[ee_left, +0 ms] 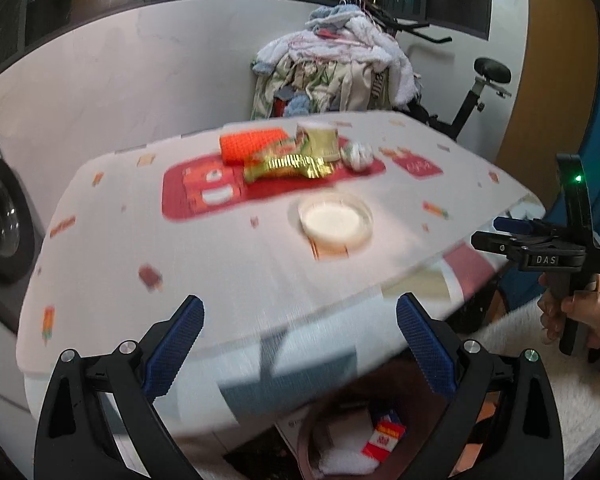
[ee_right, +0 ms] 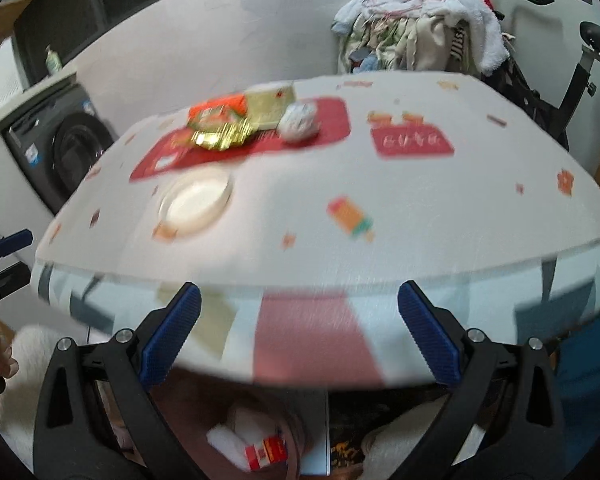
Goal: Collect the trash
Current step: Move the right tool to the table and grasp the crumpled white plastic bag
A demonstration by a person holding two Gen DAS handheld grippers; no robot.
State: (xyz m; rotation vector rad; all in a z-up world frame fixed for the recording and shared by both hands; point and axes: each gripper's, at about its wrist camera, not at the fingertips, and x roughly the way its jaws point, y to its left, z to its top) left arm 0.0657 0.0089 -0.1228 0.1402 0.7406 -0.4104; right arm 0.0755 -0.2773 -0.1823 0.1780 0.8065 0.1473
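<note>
Trash lies on the table at twelve o'clock: wrappers, a crumpled ball. It looks light and crushable; pinching a wrapper edge seems best. Both the left gripper and right gripper gape, empty.

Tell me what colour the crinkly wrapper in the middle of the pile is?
Shiny gold. The crinkly wrapper shows best in the left wrist view, lying on the red mat.

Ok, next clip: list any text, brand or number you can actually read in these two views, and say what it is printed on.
"DAS": on the body of the right gripper, seen from the left wrist view.
Red panel printed on the tablecloth: white characters, too blurred to read.
Gold wrapper and orange packet: print too blurred to read.
Red and white box in the bin below: label too blurred to read.
</note>
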